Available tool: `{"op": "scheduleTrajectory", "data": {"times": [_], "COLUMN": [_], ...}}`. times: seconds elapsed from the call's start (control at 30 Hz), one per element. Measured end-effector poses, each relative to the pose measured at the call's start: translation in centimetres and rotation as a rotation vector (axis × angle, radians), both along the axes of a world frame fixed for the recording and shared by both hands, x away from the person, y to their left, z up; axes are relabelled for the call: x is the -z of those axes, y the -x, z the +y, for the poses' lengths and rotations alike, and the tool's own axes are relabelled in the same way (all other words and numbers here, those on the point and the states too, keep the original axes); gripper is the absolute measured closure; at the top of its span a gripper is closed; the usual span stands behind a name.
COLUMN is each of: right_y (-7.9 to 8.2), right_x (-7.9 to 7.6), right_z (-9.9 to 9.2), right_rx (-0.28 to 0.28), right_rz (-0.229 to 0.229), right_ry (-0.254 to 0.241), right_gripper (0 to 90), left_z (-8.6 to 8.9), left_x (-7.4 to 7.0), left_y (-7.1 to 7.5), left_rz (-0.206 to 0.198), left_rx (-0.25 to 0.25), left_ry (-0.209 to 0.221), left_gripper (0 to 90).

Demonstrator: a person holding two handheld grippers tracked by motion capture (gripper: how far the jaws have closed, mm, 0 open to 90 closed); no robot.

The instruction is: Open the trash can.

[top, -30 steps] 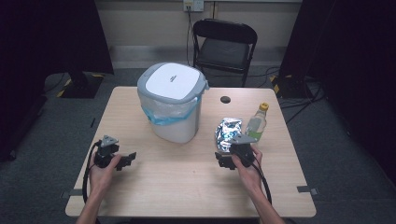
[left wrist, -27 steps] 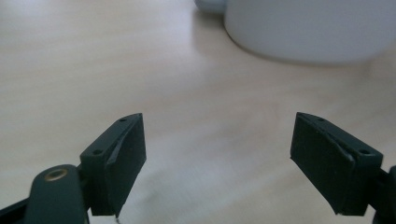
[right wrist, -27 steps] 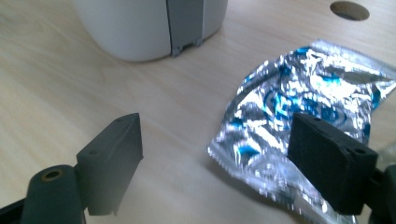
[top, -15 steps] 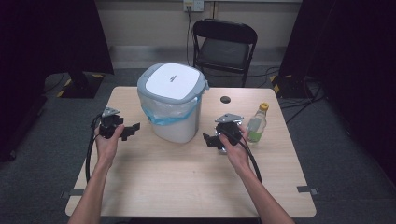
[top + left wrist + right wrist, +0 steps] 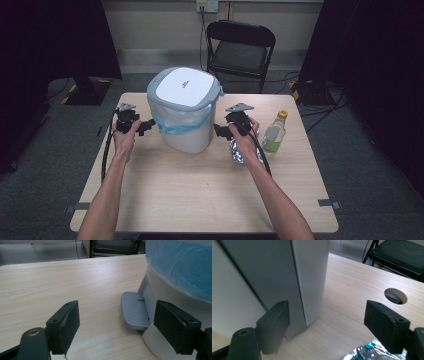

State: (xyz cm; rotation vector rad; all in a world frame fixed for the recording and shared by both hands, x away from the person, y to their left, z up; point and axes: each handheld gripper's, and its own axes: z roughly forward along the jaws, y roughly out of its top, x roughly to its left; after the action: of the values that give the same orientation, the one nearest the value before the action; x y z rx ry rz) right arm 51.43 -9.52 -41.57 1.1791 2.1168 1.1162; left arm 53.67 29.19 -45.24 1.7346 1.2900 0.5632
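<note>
- The pedal bin (image 5: 184, 115) stands at the back middle of the surface (image 5: 200, 190), lid down, so I cannot see what its blue liner (image 5: 180, 124) holds.
- My left gripper (image 5: 141, 126) sits just left of the bin, jaws apart, facing the grey pedal (image 5: 135, 310), likely to press it.
- My right gripper (image 5: 221, 132) flanks the bin's right wall, jaws apart and empty, probably to steady it.
- A foil bag (image 5: 240, 150) and 1 bottle (image 5: 274, 132) wait right of the bin.

Black tongs (image 5: 145, 126), trailing black cables
</note>
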Motion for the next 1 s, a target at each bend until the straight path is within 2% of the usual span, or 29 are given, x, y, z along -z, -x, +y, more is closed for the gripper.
{"op": "scheduleTrajectory", "data": {"times": [0.1, 0.17, 0.2, 0.23, 0.27, 0.4, 0.43, 0.47, 0.5, 0.53, 0.57, 0.63, 0.67, 0.8, 0.87, 0.9, 0.97, 1.0], "right_y": [-0.4, -0.6, -0.6, -0.7, -0.7, -0.7, -0.7, -0.7, -0.6, -0.6, -0.4, -0.4, -0.5, -0.6, -0.8, -1.0, -1.1, -1.1], "right_x": [0.5, 0.8, 0.8, 0.9, 0.9, 0.9, 0.9, 0.9, 0.8, 0.8, 0.8, 0.7, 0.7, 0.7, 0.7, 0.8, 0.8, 0.8], "right_z": [0.3, 0.4, 0.4, 0.5, 0.5, 0.6, 0.6, 0.6, 0.6, 0.6, 0.7, 0.5, 0.3, -0.1, -0.5, -0.9, -1.0, -1.1], "right_rx": [0.018, 0.021, 0.021, 0.012, 0.012, 0.002, -0.007, -0.007, -0.023, -0.023, -0.036, -0.039, -0.04, -0.039, -0.026, -0.003, 0.004, 0.015], "right_rz": [-0.012, -0.017, -0.017, -0.025, -0.025, -0.034, -0.036, -0.036, -0.041, -0.041, -0.073, -0.08, -0.074, -0.061, -0.052, -0.046, -0.05, -0.056], "right_ry": [0.009, -0.011, -0.011, -0.002, -0.002, 0.0, 0.003, 0.003, 0.002, 0.002, 0.028, 0.038, 0.031, 0.013, -0.003, -0.013, -0.01, 0.002], "right_gripper": [20.4, 20.9, 20.9, 21.6, 21.6, 24.7, 26.5, 26.5, 32.8, 32.8, 42.1, 43.9, 44.8, 49.5, 49.7, 48.6, 46.8, 40.6], "left_z": [0.0, -0.6, -0.8, -1.0, -1.2, -1.5, -1.7, -1.7, -1.8, -1.9, -1.9, -1.8, -2.1, -2.5, -2.3, -2.0, -1.8, -1.6], "left_x": [0.7, 1.0, 1.1, 1.1, 1.0, 0.9, 0.7, 0.7, 0.6, 0.5, 0.3, 0.2, 0.1, -0.3, -0.2, -0.1, -0.1, -0.1], "left_y": [-0.5, -0.6, -0.7, -0.7, -0.7, -0.5, -0.3, -0.3, -0.2, -0.1, 0.2, 0.4, 0.7, 1.3, 1.7, 2.0, 2.0, 1.8], "left_rz": [0.003, -0.004, -0.009, -0.023, -0.033, -0.039, -0.042, -0.042, -0.044, -0.047, -0.044, -0.039, -0.045, -0.038, -0.04, -0.047, -0.049, -0.042], "left_rx": [0.002, 0.002, 0.005, 0.02, 0.02, 0.054, 0.089, 0.089, 0.092, 0.109, 0.159, 0.174, 0.191, 0.226, 0.265, 0.291, 0.291, 0.279], "left_ry": [0.046, 0.018, 0.02, 0.029, 0.026, 0.036, 0.047, 0.047, 0.034, 0.023, 0.039, 0.051, 0.028, 0.02, 0.068, 0.093, 0.092, 0.096], "left_gripper": [20.4, 20.5, 20.5, 24.4, 24.4, 45.7, 54.3, 57.0, 58.2, 58.2, 61.4, 61.2, 62.0, 67.3, 67.5, 61.2, 48.8, 43.8]}}
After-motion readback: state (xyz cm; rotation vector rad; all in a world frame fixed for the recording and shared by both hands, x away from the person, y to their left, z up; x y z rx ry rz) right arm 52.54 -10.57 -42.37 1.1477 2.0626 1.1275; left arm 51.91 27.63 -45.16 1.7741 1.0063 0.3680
